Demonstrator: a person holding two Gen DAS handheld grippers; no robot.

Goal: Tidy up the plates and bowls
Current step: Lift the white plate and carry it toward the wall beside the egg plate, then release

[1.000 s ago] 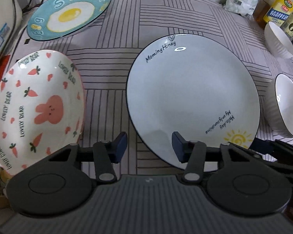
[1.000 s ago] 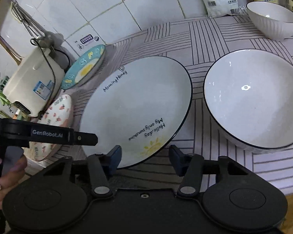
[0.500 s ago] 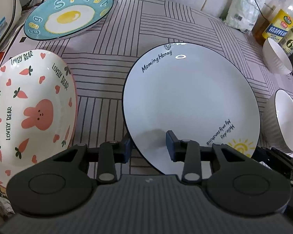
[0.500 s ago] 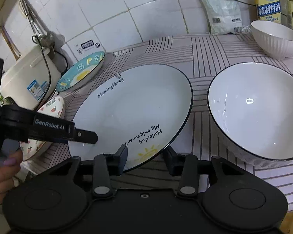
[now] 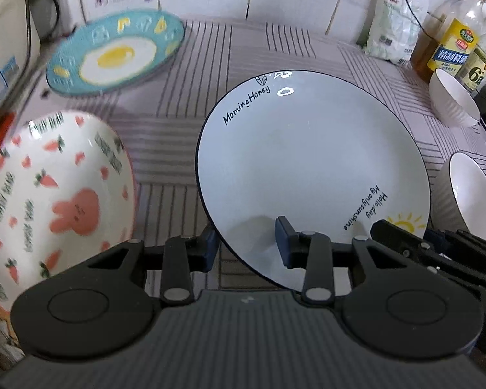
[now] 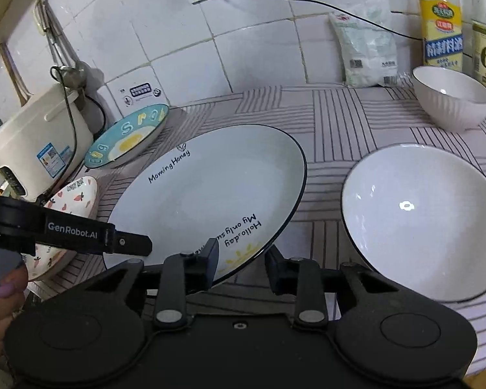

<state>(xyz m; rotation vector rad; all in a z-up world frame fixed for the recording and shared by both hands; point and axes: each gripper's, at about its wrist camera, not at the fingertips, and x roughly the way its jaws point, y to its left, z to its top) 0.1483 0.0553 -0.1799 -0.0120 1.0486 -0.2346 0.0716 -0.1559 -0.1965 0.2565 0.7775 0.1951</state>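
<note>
A large white plate [image 5: 311,175] with a dark rim and "Morning Honey" lettering lies on the striped cloth; it also shows in the right wrist view [image 6: 207,201]. My left gripper [image 5: 244,248] is open, its jaws astride the plate's near rim. My right gripper [image 6: 241,264] is open, astride the same plate's near right rim by the sun drawing. A pink bunny bowl [image 5: 48,194] lies left. A blue egg plate [image 5: 113,52] lies far left. A white bowl [image 6: 421,220] sits right of the plate.
A second ribbed white bowl [image 6: 453,97] stands at the back right by oil bottles [image 6: 442,22] and a white bag [image 6: 366,45]. A cream rice cooker [image 6: 35,142] stands at the left against the tiled wall. The left gripper's body [image 6: 71,233] reaches in from the left.
Both grippers have moved forward onto the white plate's near rim, and both views have tilted up to show more of the wall. The dishes have not shifted.
</note>
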